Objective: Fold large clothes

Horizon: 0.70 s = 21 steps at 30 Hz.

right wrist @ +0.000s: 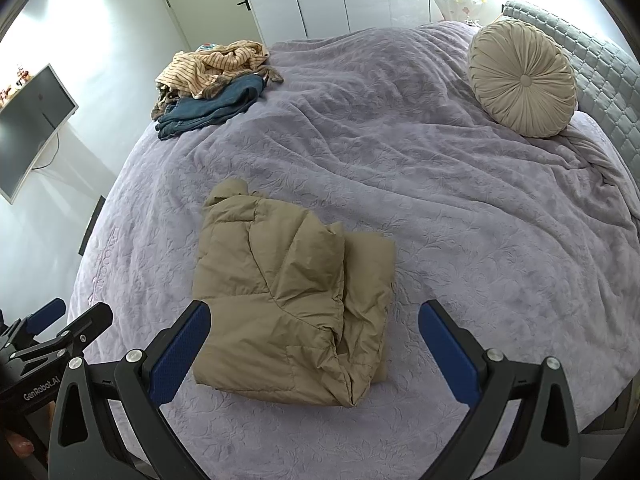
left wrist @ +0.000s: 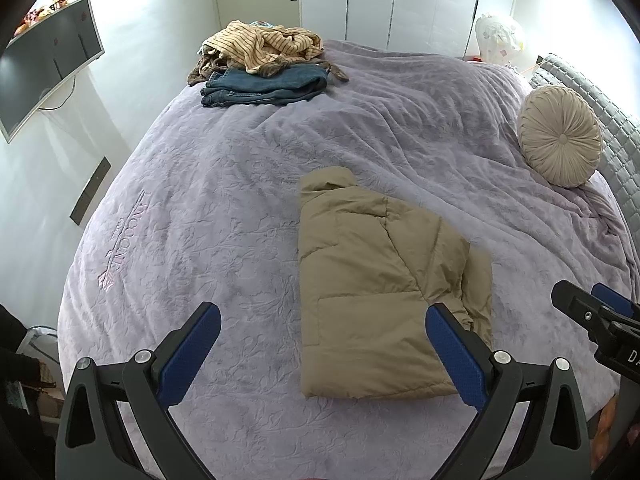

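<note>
On the lilac bedspread [left wrist: 240,184], the folded tan jacket [left wrist: 372,288] lies just ahead of both spread, empty hand-held grippers [left wrist: 324,356] [right wrist: 314,354].

Tan puffer jacket [right wrist: 280,300], folded into a compact bundle, flat on the lavender bedspread [right wrist: 440,200].

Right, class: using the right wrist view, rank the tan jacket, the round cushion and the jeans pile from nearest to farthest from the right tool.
1. Tan jacket: folded, just ahead of the open right tool, towards its left finger.
2. Round cushion: far right, by the headboard.
3. Jeans pile: far left corner, under the striped top.
Cushion and jeans are close to call.
</note>
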Tool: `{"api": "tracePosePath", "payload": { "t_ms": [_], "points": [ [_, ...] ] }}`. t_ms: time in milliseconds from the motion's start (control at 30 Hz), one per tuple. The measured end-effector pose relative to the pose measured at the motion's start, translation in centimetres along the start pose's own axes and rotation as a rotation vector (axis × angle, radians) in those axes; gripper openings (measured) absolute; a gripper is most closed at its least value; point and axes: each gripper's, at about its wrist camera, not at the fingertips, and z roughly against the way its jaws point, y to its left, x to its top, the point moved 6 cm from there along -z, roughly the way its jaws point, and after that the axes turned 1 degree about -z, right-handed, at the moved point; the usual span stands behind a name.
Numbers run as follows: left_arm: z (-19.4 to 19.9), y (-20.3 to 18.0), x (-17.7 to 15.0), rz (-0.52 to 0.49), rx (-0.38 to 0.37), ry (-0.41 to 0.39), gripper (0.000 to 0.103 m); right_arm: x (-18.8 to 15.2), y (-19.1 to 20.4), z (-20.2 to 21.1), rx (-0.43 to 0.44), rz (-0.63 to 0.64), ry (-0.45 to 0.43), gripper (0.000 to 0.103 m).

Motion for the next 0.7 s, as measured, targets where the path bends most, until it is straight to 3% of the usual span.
{"api": "tracePosePath", "payload": {
  "t_ms": [467, 700],
  "points": [
    [-0.2, 0.4, 0.4, -0.019, 0.018, -0.013, 0.102, -0.2, 0.0, -0.2, 0.004, 0.003, 0.008, 0.103],
    [-0.4, 0.8, 0.9, -0.02, -0.01, -0.005, 0.102, -0.1, 0.0, -0.2, 0.004, 0.001, 0.009, 0.103]
  ]
}}
